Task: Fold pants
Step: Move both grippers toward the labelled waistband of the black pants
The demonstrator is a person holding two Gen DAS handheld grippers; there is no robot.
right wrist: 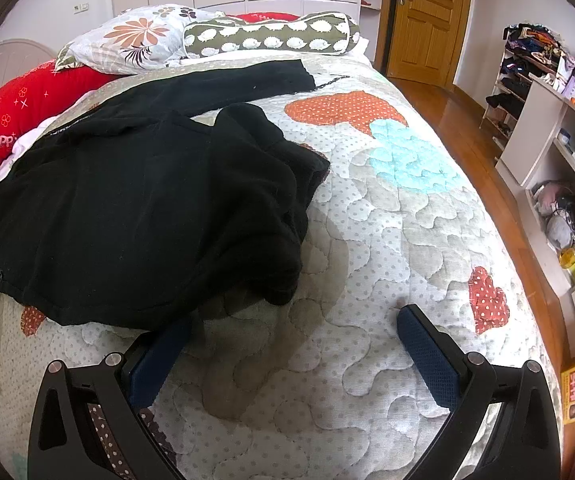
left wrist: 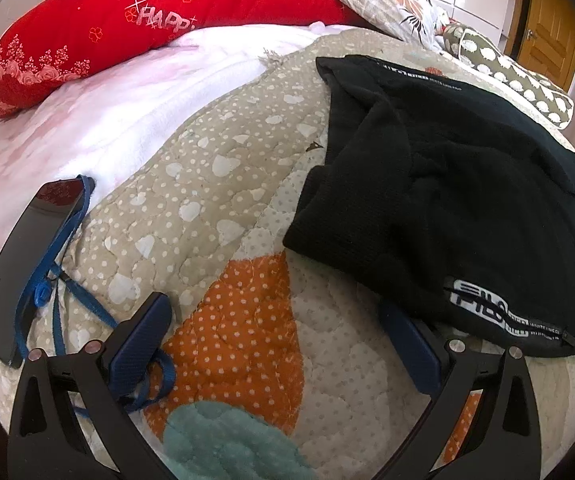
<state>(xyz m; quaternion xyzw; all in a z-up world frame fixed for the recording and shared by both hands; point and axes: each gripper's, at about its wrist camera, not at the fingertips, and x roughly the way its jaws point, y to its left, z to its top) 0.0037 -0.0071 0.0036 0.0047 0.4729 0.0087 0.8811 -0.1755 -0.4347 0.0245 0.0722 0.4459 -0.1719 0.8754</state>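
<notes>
Black pants (left wrist: 447,208) lie crumpled on a quilted bedspread (left wrist: 239,340), with a white logo near the hem. In the right wrist view the pants (right wrist: 147,208) fill the left half, one leg stretched toward the pillows. My left gripper (left wrist: 275,320) is open and empty; its right finger tip is under the pants' near edge. My right gripper (right wrist: 291,332) is open and empty, low over the quilt (right wrist: 367,280); its left finger sits at the pants' near edge.
A black phone (left wrist: 27,256) with a blue lanyard (left wrist: 59,280) lies by my left finger. A red pillow (left wrist: 127,20), a floral pillow (right wrist: 135,36) and a bolster (right wrist: 271,34) sit at the bed's head. Shelves (right wrist: 559,168) and a door (right wrist: 427,16) stand to the right.
</notes>
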